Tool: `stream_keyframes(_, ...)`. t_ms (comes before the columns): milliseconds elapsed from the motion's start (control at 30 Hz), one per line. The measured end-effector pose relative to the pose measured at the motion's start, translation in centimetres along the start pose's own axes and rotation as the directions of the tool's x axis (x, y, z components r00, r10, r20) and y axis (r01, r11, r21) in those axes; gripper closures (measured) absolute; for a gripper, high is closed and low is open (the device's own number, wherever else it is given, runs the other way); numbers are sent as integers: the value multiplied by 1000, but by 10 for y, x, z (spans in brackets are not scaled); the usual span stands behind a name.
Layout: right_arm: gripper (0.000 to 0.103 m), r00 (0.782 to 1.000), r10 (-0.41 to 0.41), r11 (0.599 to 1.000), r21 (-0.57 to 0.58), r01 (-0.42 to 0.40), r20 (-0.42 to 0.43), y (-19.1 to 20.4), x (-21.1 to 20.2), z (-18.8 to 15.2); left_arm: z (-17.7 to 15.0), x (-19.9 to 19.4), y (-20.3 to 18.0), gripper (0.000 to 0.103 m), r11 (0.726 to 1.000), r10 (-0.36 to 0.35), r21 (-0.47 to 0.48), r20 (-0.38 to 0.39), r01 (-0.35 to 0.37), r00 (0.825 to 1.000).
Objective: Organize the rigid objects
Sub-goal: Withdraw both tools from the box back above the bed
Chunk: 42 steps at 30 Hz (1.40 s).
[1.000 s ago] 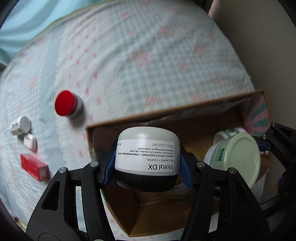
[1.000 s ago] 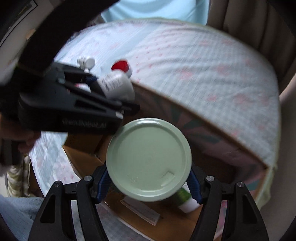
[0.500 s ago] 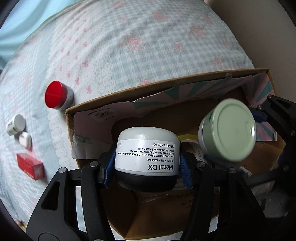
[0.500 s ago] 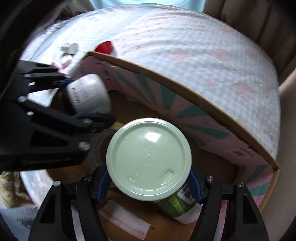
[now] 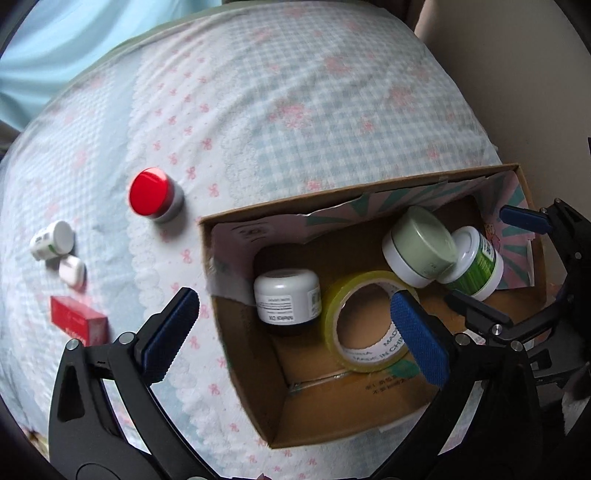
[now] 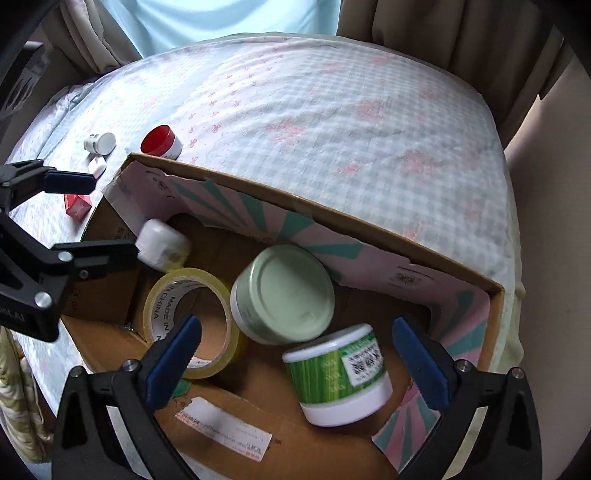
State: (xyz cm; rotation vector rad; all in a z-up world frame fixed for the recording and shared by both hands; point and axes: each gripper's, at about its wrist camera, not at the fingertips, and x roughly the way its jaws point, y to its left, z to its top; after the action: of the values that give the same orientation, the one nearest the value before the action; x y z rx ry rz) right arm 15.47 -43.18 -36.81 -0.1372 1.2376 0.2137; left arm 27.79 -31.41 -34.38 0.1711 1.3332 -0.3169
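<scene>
An open cardboard box [image 5: 243, 373] [image 6: 369, 225] sits on the bed. Inside lie the white Metal DX jar [image 5: 286, 295] [image 6: 162, 249], the pale green-lidded jar [image 5: 419, 245] [image 6: 284, 293], a green-labelled white jar [image 5: 474, 262] [image 6: 340, 373] and a yellow tape roll [image 5: 364, 321] [image 6: 192, 321]. My left gripper [image 5: 295, 332] is open and empty above the box's left part. My right gripper [image 6: 297, 362] is open and empty above the green jars; it also shows in the left wrist view [image 5: 524, 221].
On the checked bedspread [image 5: 277, 110] left of the box are a red-lidded jar [image 5: 155, 195] [image 6: 160, 140], a small white bottle [image 5: 53, 240] [image 6: 99, 142], a small white case [image 5: 72, 271] and a red box [image 5: 77, 319] [image 6: 77, 206]. Curtains [image 6: 424, 33] hang behind the bed.
Both grippers have opened. The Metal DX jar and the green-lidded jar have been let go and now lie in the box. Both grippers have pulled back upward.
</scene>
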Motion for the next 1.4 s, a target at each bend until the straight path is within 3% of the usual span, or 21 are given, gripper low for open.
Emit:
stream_keyframes(400, 0, 999, -26, 999, 25, 26, 22, 8, -42, 5, -21, -39, 9, 0, 1000, 11, -16, 69, -10, 998)
stream_keyframes(800, 0, 993, -40, 999, 29, 37, 107, 38, -118, 14, -79, -132, 43, 0, 995, 62, -91, 179, -47, 982)
stream_keyframes(1133, 0, 978, -16, 1000, 8, 14, 206, 103, -176, 13, -146, -197, 113, 0, 984, 158, -118, 237, -133, 959)
stream_keyframes(1300, 0, 975, -26, 1000, 0, 26, 222, 146, -195, 13, -164, -217, 159, 0, 987, 141, -108, 269, -116, 953)
stream_keyframes(1400, 0, 971, -51, 998, -8, 55, 233, 178, -204, 15, -168, -227, 192, 0, 994, 94, -77, 293, -75, 951)
